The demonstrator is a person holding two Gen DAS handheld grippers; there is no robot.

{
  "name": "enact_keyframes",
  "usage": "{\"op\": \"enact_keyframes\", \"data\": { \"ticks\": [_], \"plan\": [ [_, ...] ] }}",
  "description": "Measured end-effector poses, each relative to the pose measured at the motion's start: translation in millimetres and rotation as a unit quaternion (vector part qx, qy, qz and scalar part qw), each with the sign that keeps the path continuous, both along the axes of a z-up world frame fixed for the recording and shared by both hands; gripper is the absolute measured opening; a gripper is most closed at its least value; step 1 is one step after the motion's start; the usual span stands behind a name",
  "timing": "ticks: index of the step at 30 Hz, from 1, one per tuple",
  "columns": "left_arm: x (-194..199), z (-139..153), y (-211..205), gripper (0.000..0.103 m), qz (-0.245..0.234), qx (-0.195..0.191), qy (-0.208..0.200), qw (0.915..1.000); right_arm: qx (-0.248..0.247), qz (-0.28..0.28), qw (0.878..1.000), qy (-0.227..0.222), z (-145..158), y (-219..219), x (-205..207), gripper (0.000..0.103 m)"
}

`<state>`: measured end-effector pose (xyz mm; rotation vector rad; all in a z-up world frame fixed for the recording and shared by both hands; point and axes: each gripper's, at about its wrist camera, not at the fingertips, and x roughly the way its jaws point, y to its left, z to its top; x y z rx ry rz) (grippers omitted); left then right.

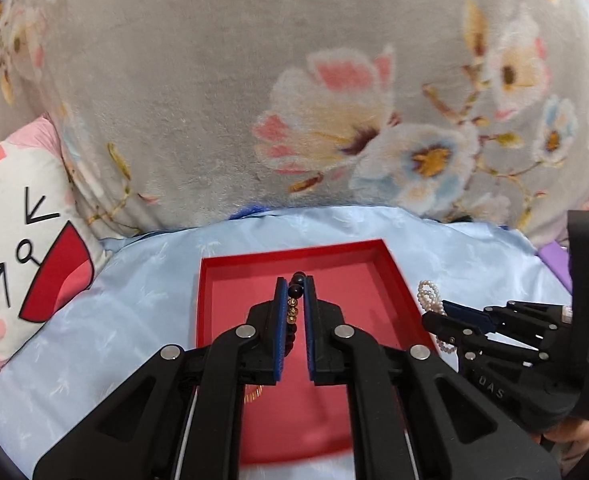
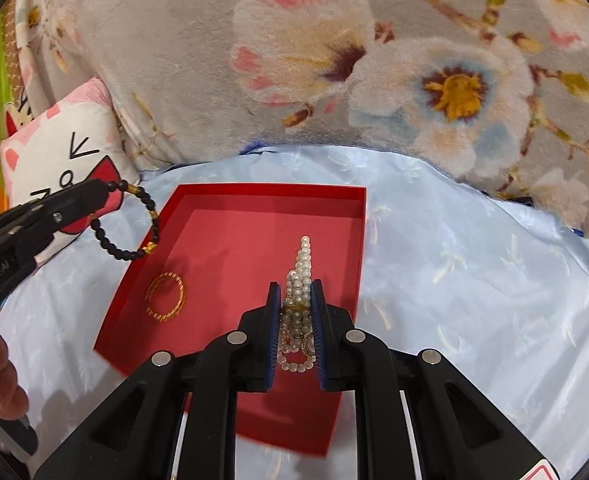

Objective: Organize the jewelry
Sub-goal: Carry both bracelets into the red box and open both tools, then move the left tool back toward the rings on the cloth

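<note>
A shallow red tray (image 1: 230, 292) (image 2: 222, 240) lies on a light blue cloth. My left gripper (image 1: 294, 292) is shut on a black bead bracelet (image 1: 294, 300) with gold beads and holds it above the tray; in the right wrist view the bracelet (image 2: 128, 224) hangs from that gripper (image 2: 102, 190) over the tray's left rim. My right gripper (image 2: 296, 292) is shut on a white pearl necklace (image 2: 302, 268) above the tray's right side; the pearls (image 1: 428, 294) and that gripper (image 1: 442, 312) also show in the left wrist view. A gold bangle (image 2: 166, 296) lies in the tray.
A grey floral blanket (image 1: 294, 80) rises behind the blue cloth (image 2: 474, 280). A white cat-face pillow (image 1: 22, 248) lies at the left. A purple item (image 1: 552, 260) peeks in at the right edge.
</note>
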<state>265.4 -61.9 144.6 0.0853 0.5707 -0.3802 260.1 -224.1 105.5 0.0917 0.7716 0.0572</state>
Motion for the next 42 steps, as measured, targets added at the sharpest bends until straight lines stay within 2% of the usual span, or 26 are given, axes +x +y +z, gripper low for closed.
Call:
{"op": "enact_keyframes", "data": {
  "ticks": [4, 8, 15, 20, 21, 23, 24, 25, 27, 28, 31, 36, 39, 42],
  "plan": [
    [41, -26, -10, 0.007, 0.008, 0.010, 0.024, 0.9996, 0.007, -0.003, 1.000, 0.027, -15, -2, 36, 0.014],
    [64, -48, -18, 0.007, 0.012, 0.021, 0.042, 0.9988, 0.012, -0.008, 0.998, 0.053, -30, -2, 63, 0.014],
    [87, -74, -27, 0.007, 0.023, 0.034, 0.058, 0.9974, -0.012, -0.012, 0.997, 0.081, -50, 3, 87, 0.014],
    [94, -79, -25, 0.009, 0.035, 0.025, 0.070, 0.9966, -0.015, -0.017, 0.997, 0.079, -57, -1, 91, 0.015],
    [95, -80, -25, 0.013, 0.039, 0.025, 0.072, 0.9963, -0.015, -0.016, 0.997, 0.074, -56, -1, 90, 0.015],
    [95, -80, -23, 0.030, 0.047, 0.024, 0.072, 0.9960, -0.023, -0.022, 0.997, 0.064, -53, -1, 87, 0.017],
    [94, -78, -22, 0.043, 0.053, 0.024, 0.072, 0.9957, -0.022, -0.021, 0.998, 0.058, -50, -1, 85, 0.017],
    [93, -76, -21, 0.053, 0.058, 0.023, 0.070, 0.9956, -0.018, -0.020, 0.998, 0.053, -47, -1, 82, 0.017],
    [88, -69, -16, 0.063, 0.069, 0.019, 0.057, 0.9958, -0.016, -0.018, 0.999, 0.039, -38, -2, 75, 0.020],
    [86, -65, -13, 0.065, 0.073, 0.016, 0.054, 0.9958, -0.019, -0.019, 0.999, 0.032, -33, -2, 71, 0.022],
    [72, -49, 1, 0.065, 0.076, 0.000, 0.046, 0.9961, -0.018, -0.011, 1.000, 0.006, -13, -4, 47, 0.023],
    [25, -30, 25, 0.072, 0.085, 0.014, 0.023, 0.9960, -0.032, 0.007, 0.999, -0.021, 6, -5, -18, 0.032],
    [-6, -29, 39, 0.073, 0.082, 0.026, 0.016, 0.9962, -0.037, 0.013, 0.999, -0.028, 7, -7, -58, 0.033],
    [-37, -36, 49, 0.073, 0.070, 0.031, 0.026, 0.9967, -0.021, 0.013, 0.999, -0.027, 3, -13, -99, 0.034]
  ]
}}
